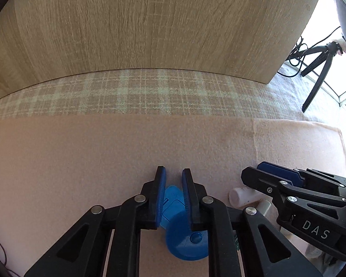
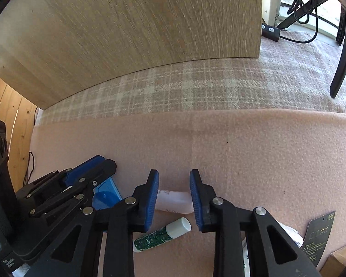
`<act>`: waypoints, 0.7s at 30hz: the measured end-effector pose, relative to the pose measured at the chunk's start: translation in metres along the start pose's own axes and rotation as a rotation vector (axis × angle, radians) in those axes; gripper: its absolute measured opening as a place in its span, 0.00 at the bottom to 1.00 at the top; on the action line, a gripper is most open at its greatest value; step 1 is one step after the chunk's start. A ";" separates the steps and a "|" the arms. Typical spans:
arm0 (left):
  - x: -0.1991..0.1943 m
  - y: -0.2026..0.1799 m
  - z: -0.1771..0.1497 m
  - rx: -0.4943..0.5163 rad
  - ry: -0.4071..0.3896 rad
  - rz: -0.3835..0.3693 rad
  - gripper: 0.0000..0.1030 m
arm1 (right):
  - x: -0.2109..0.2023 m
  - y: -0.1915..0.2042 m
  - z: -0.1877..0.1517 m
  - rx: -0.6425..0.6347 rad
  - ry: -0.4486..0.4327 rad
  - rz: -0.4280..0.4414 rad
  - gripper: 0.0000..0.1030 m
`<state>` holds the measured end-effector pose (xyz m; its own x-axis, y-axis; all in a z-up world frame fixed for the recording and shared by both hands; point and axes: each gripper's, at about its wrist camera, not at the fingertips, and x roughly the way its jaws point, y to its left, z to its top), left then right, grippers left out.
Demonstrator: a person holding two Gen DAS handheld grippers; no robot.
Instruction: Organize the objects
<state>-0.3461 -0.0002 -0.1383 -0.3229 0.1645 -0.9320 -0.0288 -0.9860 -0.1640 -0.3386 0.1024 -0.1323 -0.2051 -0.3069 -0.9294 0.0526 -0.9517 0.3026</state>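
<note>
My left gripper [image 1: 174, 173] points down at a pink felt mat [image 1: 103, 161], its blue pads pressed against both sides of a blue plastic object [image 1: 174, 205] that rests on the mat. Close on its right, my right gripper [image 2: 174, 175] clamps a small white translucent bottle [image 2: 173, 202] that lies crosswise between its pads. A green glue stick [image 2: 161, 233] with a white cap lies loose on the mat just under the right gripper's fingers. Each view catches the other gripper at its edge: the right gripper [image 1: 256, 169] beside the white bottle [image 1: 240, 196], and the left gripper [image 2: 103, 161] over the blue object [image 2: 106, 196].
A tall wooden panel [image 1: 150, 23] stands behind the mat, with a strip of plaid rug [image 1: 150, 92] between them. A black tag [image 2: 318, 237] and a cardboard edge [image 2: 343, 260] lie at the right. Tripod legs [image 1: 318, 69], a chair leg [image 2: 343, 57] and a power strip [image 2: 269, 31] are at the far right.
</note>
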 end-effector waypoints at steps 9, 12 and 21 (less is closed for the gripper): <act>-0.006 -0.010 -0.033 0.042 0.004 0.008 0.14 | -0.004 0.014 -0.029 -0.079 0.018 -0.005 0.25; -0.012 -0.019 -0.052 0.079 0.002 0.012 0.14 | -0.007 0.017 -0.047 -0.103 0.015 -0.007 0.25; -0.032 -0.038 -0.123 0.123 -0.006 -0.025 0.14 | -0.025 0.011 -0.118 -0.134 0.012 0.042 0.24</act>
<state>-0.2185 0.0352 -0.1420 -0.3259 0.1889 -0.9263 -0.1525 -0.9775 -0.1457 -0.2172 0.0978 -0.1304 -0.1879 -0.3462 -0.9192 0.1908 -0.9309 0.3116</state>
